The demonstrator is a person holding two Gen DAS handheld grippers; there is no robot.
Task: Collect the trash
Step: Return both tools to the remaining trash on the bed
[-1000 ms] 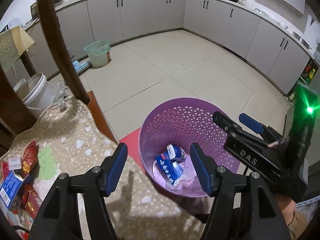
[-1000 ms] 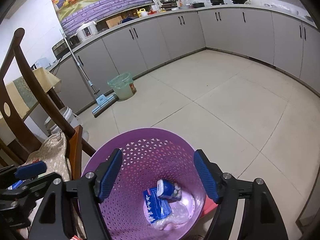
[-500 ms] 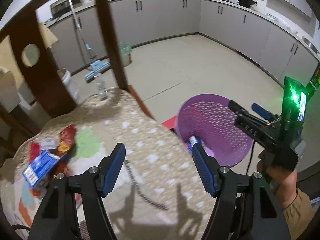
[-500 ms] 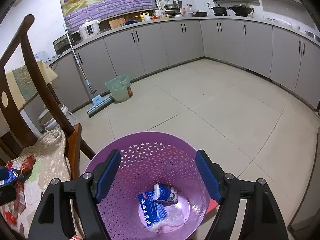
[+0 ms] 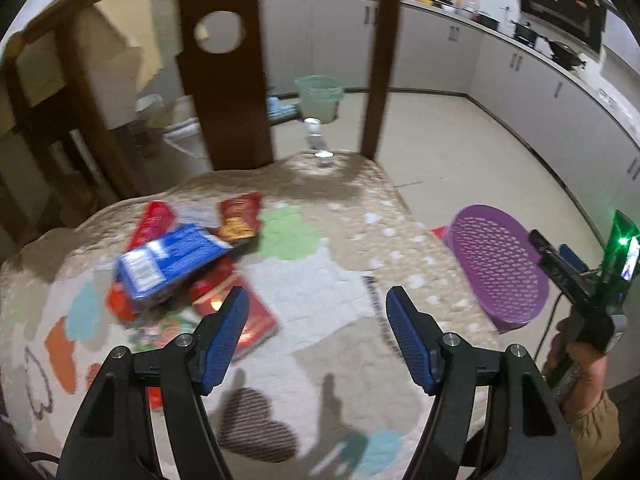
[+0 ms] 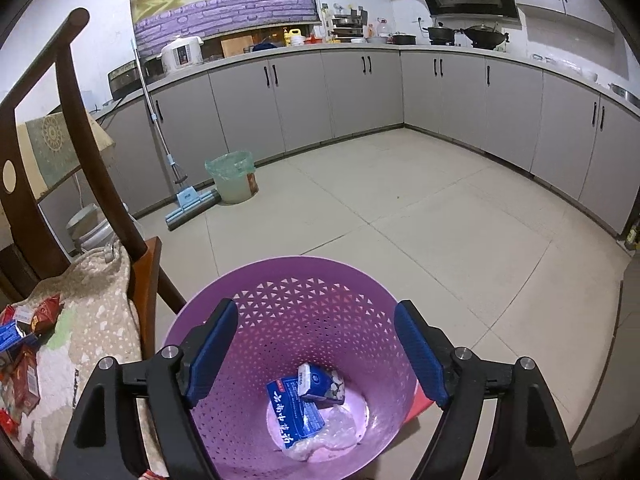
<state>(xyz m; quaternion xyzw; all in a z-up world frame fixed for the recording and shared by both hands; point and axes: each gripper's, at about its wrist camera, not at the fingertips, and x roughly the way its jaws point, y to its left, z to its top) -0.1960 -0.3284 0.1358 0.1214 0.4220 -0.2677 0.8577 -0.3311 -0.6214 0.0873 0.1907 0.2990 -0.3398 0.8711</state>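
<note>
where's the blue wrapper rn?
Left wrist view, left of centre: blue wrapper lies on the chair cushion, atop red packets, ahead-left of the open left gripper.

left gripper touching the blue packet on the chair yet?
Apart. Left wrist view: the left gripper is open, and chair cushion shows between its fingertips and the blue packet.

My right gripper (image 6: 316,354) hangs over the purple basket (image 6: 256,304) with its blue-padded jaws spread wide and nothing between them. In the basket's bottom I see a blue packet (image 6: 294,408), a small blue-and-white carton (image 6: 320,384) lying partly on it, and some crumpled clear plastic (image 6: 340,430). To the left, red wrappers (image 6: 44,312) lie on a patterned cushion (image 6: 96,312) on the wooden chair (image 6: 80,120).
</note>
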